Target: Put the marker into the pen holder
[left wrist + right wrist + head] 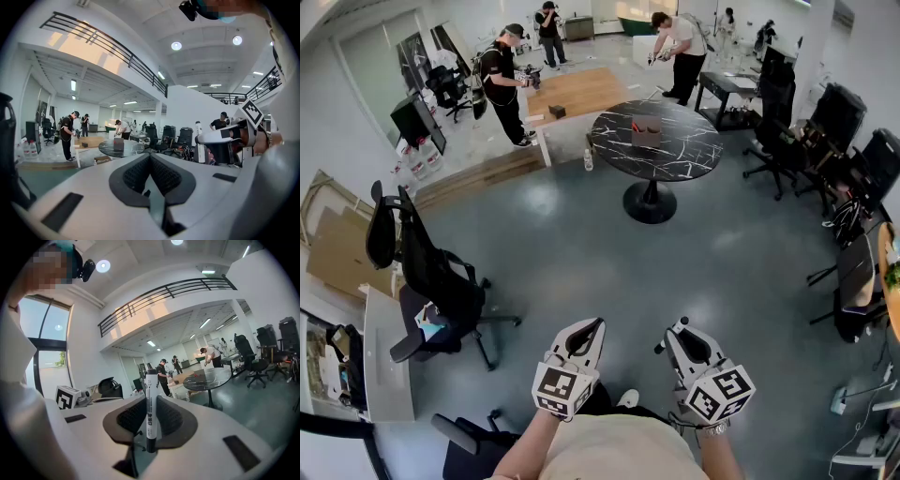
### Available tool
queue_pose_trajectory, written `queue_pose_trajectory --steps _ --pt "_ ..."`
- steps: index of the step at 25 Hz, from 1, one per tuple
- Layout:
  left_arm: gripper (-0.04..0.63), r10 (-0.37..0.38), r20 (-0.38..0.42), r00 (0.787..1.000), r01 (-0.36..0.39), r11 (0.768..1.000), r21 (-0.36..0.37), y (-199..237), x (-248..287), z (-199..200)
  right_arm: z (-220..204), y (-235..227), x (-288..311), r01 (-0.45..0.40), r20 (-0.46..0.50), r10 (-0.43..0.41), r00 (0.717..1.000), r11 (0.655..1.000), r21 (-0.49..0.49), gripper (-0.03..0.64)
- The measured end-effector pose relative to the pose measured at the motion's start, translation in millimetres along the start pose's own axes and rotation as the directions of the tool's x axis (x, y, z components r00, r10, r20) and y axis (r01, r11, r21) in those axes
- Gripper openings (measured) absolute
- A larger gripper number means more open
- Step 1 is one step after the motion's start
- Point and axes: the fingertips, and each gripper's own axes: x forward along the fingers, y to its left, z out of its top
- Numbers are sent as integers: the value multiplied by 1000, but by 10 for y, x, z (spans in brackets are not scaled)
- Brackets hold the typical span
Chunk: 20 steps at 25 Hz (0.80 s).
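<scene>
The right hand-held gripper (151, 401), low in front of the person's chest, is clamped on a white whiteboard marker with a black cap (151, 413), which stands upright between its pads. The left hand-held gripper (150, 158) has its jaws together on nothing. So the pick-up looks done, but what seems to be the small brown box-shaped pen holder (645, 132) sits on the far round black marble-patterned table (675, 155), well apart, leaving the carry and the drop-in.
</scene>
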Motion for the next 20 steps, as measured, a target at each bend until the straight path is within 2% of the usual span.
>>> queue_pose_trajectory --steps 5,10,20 --pt "8 -19 -1 1000 19 1000 10 69 324 43 28 -302 115 42 -3 -42 999 999 26 78" --pt "8 -51 -9 999 51 999 -13 339 764 30 64 -599 454 80 -25 -79 997 996 37 78" --pt "8 -89 38 995 91 994 -68 1488 1699 372 536 -909 1818 112 -53 -111 992 994 15 78"
